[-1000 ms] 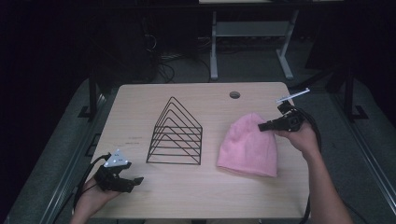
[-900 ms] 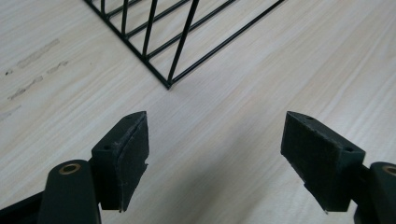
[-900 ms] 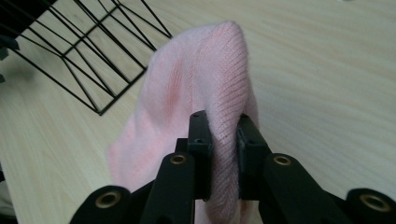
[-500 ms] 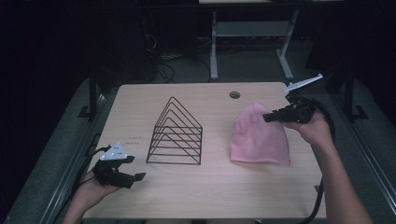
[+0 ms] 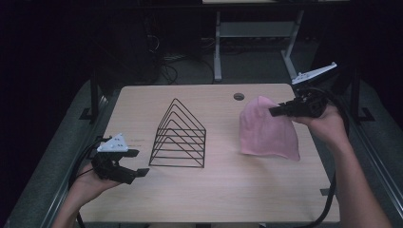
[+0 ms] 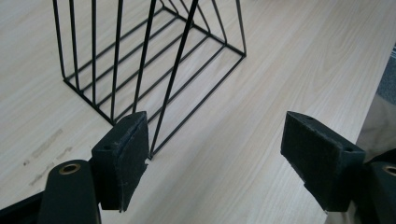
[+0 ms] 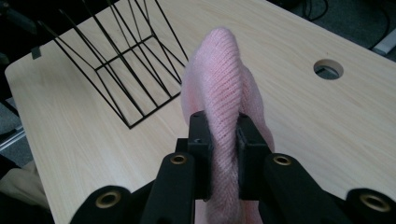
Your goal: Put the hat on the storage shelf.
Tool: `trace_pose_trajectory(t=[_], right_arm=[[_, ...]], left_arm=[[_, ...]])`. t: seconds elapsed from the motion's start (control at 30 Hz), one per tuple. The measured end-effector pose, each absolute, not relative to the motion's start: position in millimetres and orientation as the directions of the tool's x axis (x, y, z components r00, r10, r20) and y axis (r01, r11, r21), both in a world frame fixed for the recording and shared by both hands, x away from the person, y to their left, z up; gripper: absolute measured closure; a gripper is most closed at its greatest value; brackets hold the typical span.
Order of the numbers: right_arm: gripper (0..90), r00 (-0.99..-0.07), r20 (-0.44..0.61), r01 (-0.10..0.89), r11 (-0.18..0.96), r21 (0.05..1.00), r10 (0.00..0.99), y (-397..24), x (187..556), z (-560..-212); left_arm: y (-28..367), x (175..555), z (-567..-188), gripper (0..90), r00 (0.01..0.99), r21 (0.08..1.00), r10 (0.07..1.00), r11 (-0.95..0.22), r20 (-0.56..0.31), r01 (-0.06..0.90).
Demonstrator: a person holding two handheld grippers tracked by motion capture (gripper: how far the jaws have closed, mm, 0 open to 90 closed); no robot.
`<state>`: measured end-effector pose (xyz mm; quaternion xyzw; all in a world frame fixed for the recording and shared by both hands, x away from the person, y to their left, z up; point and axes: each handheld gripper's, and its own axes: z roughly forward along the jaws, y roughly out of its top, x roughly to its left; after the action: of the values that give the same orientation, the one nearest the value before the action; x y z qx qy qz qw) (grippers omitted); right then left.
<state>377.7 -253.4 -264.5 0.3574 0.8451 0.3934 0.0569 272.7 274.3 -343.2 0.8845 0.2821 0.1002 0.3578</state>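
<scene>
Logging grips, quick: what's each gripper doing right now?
Left gripper: open, holding nothing.
Right gripper: shut on the pink knit hat.

Looking along the left gripper (image 6: pixel 215 154), jaws spread wide above the wooden table (image 6: pixel 280 60), nothing between them; black wire rack (image 6: pixel 140 60) just beyond the left-hand jaw.

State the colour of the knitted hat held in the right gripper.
The hat is pale pink, clearest in the right gripper view.
</scene>
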Motion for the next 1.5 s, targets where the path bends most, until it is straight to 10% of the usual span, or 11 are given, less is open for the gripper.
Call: trace_pose_trajectory(t=[1.5], right_arm=[[79.1,-0.921,0.039,0.257,0.528,0.810,0.388,-125.8,366.3,-120.0]], left_arm=[[251.8,305.3,-299.8,24.5,0.871,0.758,0.484,-0.536,-0.084,0.372]])
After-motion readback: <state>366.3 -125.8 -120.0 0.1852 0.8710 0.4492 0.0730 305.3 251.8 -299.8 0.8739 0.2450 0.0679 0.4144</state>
